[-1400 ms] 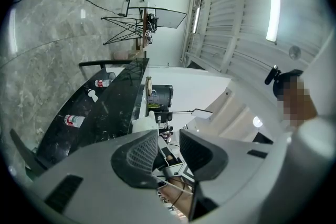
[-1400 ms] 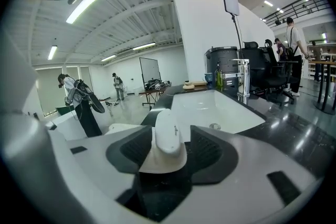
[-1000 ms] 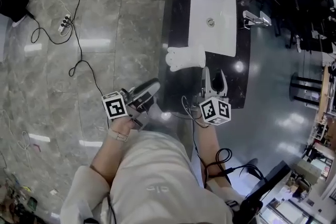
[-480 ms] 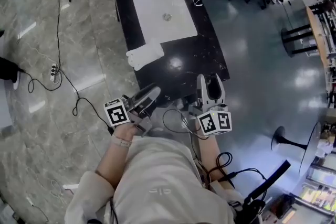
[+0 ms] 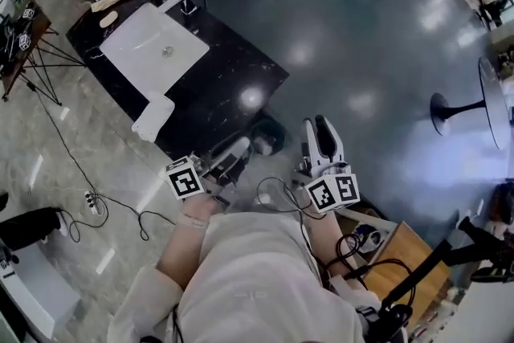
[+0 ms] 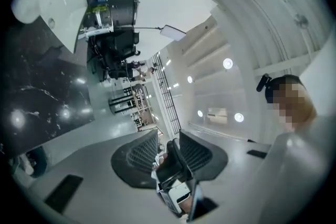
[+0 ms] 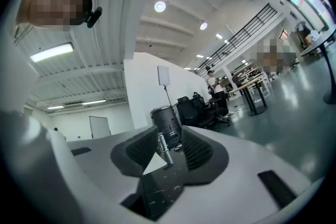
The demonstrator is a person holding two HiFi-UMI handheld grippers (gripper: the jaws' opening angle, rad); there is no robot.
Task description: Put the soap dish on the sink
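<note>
Holding left gripper (image 5: 241, 145) and right gripper (image 5: 316, 124) empty with jaws apart, the right's having just been closing on nothing, I judge the sink (image 5: 140, 40) too far ahead-left to reach.

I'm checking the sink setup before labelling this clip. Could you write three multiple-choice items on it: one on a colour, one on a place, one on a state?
1. What colour is the glossy stone counter around the white rectangular basin?
A. Black
B. White
C. Wood brown

2. Where does the folded white cloth towel lie?
A. In the basin
B. On the counter beside the basin
C. On the floor

3. What state is the basin in?
A. Covered by the towel
B. Stacked with dishes
C. Bare inside

Answers:
1. A: the slab is black with pale veins.
2. B: the towel rests at the counter's edge next to the basin.
3. C: only the drain shows in it.
</note>
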